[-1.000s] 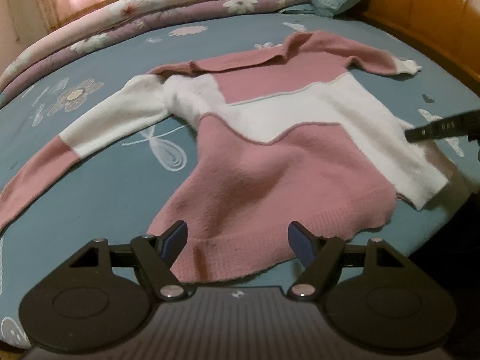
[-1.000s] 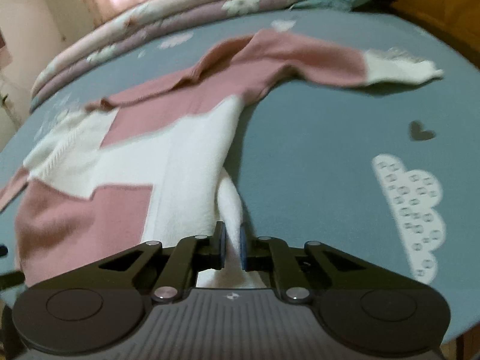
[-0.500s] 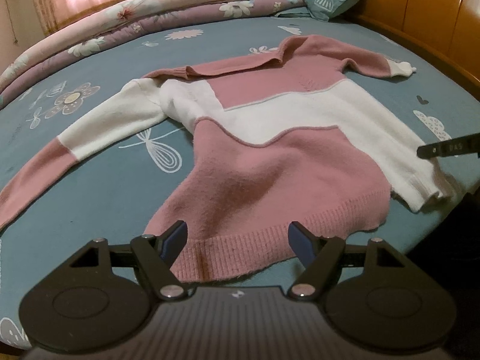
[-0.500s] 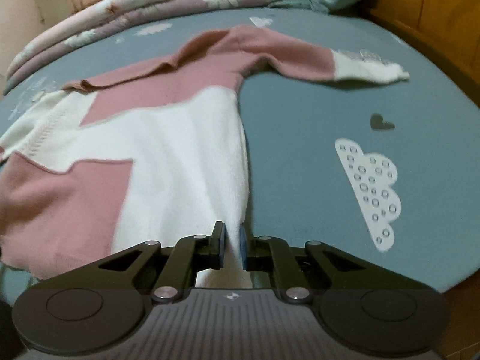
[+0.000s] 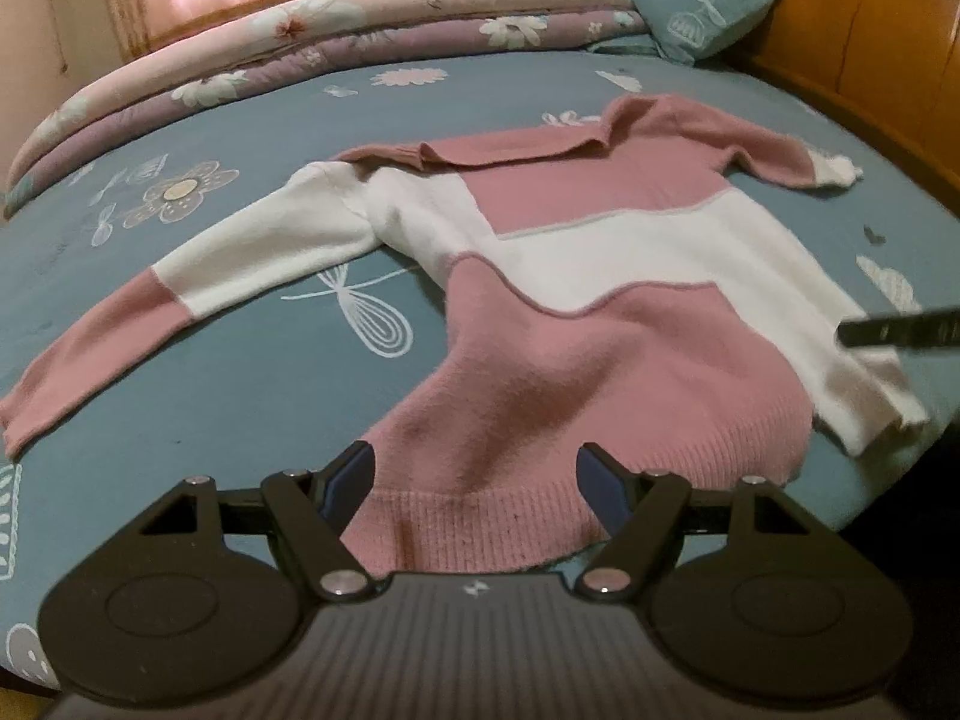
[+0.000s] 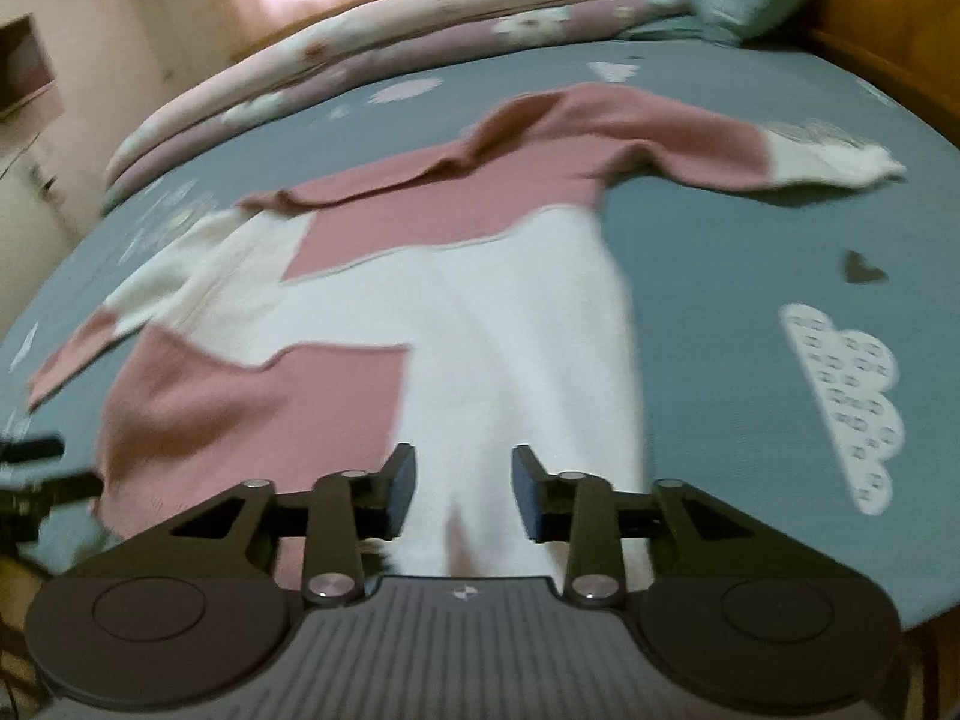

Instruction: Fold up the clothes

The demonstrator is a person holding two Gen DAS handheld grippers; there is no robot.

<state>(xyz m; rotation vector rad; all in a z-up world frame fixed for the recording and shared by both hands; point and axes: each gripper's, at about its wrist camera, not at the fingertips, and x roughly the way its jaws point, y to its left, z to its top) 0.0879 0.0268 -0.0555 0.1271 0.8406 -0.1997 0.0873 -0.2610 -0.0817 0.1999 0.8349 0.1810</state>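
A pink and white sweater lies spread flat on the blue patterned bed sheet, hem toward me, one sleeve stretched out to the left. My left gripper is open just above the pink ribbed hem, holding nothing. In the right wrist view the same sweater lies below my right gripper, which stands open over the white lower corner with nothing between its fingers. The short right sleeve lies out to the right.
Folded floral quilts and a blue pillow lie along the far side of the bed. A wooden headboard runs on the right. The bed edge drops off close below both grippers. The right gripper's finger shows dark at the left view's right edge.
My right gripper was shut on the sweater's white lower corner and has now opened, letting it go onto the bed. The left gripper stayed open near the hem.
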